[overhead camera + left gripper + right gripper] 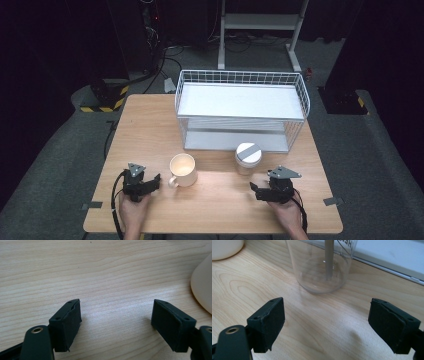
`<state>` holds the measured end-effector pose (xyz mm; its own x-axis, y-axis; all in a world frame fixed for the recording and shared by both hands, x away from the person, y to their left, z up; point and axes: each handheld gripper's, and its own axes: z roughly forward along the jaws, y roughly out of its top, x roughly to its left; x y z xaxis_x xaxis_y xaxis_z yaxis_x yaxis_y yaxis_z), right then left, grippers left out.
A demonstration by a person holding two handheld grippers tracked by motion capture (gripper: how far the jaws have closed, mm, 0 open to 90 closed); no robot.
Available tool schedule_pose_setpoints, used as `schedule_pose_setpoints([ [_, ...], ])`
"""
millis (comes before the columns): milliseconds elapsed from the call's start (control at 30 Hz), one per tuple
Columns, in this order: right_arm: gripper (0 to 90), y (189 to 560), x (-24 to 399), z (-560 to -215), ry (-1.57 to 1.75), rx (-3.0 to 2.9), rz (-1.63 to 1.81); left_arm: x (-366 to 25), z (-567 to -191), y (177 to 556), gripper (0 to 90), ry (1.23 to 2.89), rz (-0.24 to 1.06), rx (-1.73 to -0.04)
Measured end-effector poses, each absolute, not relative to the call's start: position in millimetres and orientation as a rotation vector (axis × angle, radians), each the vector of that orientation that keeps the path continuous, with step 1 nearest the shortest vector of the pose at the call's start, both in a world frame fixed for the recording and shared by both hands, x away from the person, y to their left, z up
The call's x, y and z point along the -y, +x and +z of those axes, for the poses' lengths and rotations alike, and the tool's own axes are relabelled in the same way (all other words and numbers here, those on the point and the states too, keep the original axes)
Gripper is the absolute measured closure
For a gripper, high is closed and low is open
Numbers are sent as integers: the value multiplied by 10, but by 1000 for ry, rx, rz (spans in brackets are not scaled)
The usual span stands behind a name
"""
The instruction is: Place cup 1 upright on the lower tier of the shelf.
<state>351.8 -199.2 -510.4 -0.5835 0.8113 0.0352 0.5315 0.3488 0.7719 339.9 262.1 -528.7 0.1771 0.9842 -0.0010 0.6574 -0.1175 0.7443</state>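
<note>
Tabletop point(150, 125): wire rack point(240, 107) stands at the far side, right of centre. Mug point(183, 170) sits in front of rack's left end, handle toward the near left. Lidded jar point(248, 158) to the right of mug, just in front of rack's lower shelf, apart from mug. Left gripper point(156, 181) near front edge, just left of mug, w/ jaws toward it, not touching. Right gripper point(256, 190) near front edge, in front & slightly right of jar, jaws toward it w/ bare tabletop between.
</note>
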Motion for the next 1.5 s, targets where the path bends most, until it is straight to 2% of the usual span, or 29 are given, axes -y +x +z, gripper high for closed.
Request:
schedule_pose_setpoints([
  [1500, 138, 3976, 1577, -5044, 1153, -2224, 1094, -2614, -5287, 3397, 230, 1857, 690, -1546],
])
